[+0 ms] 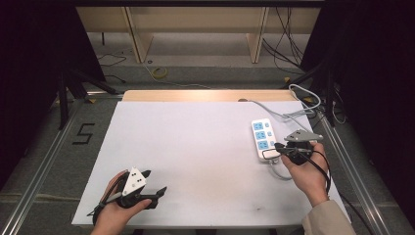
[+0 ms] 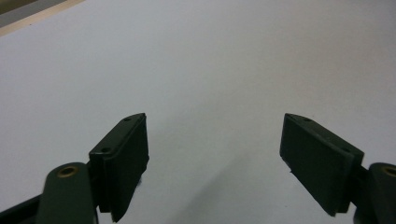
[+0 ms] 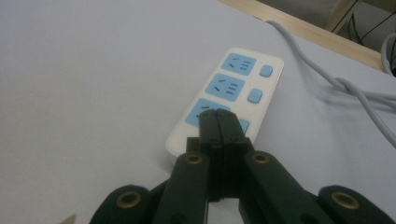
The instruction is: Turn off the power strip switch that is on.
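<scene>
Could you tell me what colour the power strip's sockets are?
Light blue on the white power strip; right gripper view.

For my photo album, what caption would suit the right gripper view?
Closed right gripper poised over the nearest socket of a white power strip on the table.

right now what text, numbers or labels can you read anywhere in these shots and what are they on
"5": a dark mark on the floor, left of the table.
The power strip has blue sockets and buttons, with no wording I can read.
The left tongs and the right tongs carry no lettering.
</scene>
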Demonstrator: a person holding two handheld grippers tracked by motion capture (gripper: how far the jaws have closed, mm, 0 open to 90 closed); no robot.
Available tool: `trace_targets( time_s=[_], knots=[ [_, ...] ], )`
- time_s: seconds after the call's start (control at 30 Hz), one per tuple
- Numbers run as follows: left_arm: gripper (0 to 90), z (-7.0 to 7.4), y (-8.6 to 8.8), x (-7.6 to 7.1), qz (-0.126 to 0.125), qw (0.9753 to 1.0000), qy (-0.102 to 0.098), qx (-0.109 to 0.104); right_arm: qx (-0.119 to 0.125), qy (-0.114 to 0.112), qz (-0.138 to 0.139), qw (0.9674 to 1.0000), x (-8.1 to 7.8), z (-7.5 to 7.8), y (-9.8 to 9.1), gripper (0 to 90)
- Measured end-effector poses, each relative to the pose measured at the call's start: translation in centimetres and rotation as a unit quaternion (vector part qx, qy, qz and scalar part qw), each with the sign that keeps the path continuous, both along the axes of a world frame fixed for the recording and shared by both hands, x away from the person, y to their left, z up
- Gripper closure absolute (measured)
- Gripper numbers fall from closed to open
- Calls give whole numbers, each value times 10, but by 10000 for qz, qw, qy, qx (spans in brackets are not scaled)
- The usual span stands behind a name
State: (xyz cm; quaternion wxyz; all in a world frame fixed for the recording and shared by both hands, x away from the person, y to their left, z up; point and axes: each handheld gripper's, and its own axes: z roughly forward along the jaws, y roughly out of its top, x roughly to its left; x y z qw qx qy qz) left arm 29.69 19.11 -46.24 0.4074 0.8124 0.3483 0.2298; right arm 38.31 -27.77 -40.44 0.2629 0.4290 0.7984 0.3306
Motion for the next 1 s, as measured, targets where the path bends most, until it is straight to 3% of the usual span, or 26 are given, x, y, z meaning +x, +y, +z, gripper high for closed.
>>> trace_targets(
  time_s=[1.0],
  knots=[
    [238,0,0,0,-8,10000,-25,-15,-202,515,-47,9985,27,10,1,900]
  ],
)
